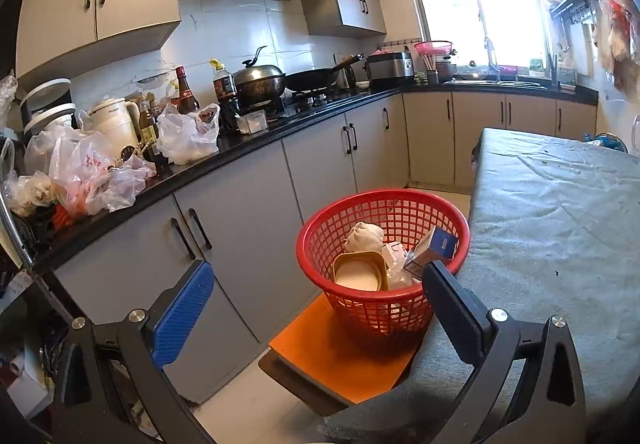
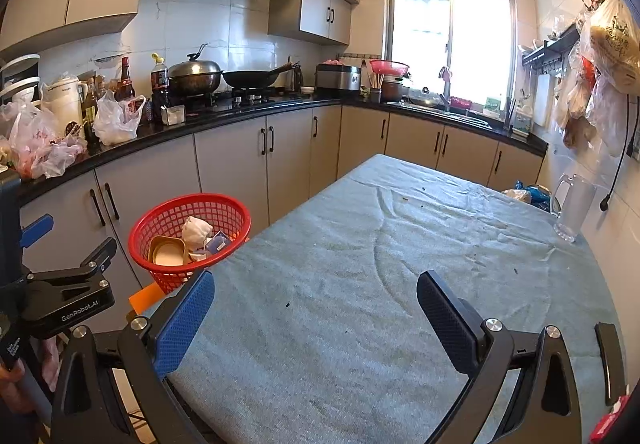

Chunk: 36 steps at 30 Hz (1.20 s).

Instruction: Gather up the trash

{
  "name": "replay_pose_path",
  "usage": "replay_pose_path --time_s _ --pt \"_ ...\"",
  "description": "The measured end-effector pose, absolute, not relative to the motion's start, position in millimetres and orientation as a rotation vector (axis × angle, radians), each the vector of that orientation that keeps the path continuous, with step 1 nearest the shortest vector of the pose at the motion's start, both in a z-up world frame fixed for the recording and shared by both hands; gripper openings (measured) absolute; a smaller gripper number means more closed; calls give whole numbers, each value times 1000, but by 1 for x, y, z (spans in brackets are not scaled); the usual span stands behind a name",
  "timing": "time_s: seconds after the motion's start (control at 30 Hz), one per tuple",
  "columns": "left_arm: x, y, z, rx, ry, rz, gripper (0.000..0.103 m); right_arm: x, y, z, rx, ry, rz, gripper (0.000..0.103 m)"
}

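Observation:
A red mesh basket (image 1: 372,308) stands on an orange stool (image 1: 332,360) beside the table. It holds a crumpled white wad (image 1: 364,237), a gold-rimmed tub (image 1: 358,270) and a blue-and-white carton (image 1: 434,249). My left gripper (image 1: 316,296) is open and empty, just in front of the basket. The basket also shows in the right wrist view (image 2: 192,240). My right gripper (image 2: 316,304) is open and empty above the grey-clothed table (image 2: 400,264). The left gripper's body (image 2: 64,292) shows at the left of that view.
A black counter (image 1: 240,148) with plastic bags, bottles, a kettle and pots runs along the left and back. A glass pitcher (image 2: 572,208) stands at the table's far right edge. Bags hang on the right wall (image 2: 600,76). Small crumbs dot the cloth.

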<state>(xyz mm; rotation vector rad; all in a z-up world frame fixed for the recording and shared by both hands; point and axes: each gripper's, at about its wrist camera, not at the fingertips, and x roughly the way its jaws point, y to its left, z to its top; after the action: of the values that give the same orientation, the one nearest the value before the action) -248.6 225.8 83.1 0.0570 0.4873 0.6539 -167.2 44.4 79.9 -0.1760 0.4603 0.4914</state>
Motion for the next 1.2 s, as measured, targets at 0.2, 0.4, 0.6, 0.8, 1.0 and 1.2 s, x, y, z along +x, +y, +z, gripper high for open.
replay_pose_path --time_s 0.2,0.4,0.6,0.8,1.0,1.2 --pt "-248 227 81 44 492 638 103 -169 48 79 -192 464 491 103" --pt "-250 228 80 34 488 637 103 -169 51 77 -203 471 492 103" --pt "-250 230 80 35 483 641 103 -169 51 76 -209 477 488 103" --pt "-250 230 80 32 483 640 103 -169 52 75 -214 484 484 103" --pt "-251 230 78 29 485 641 103 -170 52 74 -217 485 484 103" --pt "-252 230 76 22 485 643 103 -170 53 72 -225 487 486 103"
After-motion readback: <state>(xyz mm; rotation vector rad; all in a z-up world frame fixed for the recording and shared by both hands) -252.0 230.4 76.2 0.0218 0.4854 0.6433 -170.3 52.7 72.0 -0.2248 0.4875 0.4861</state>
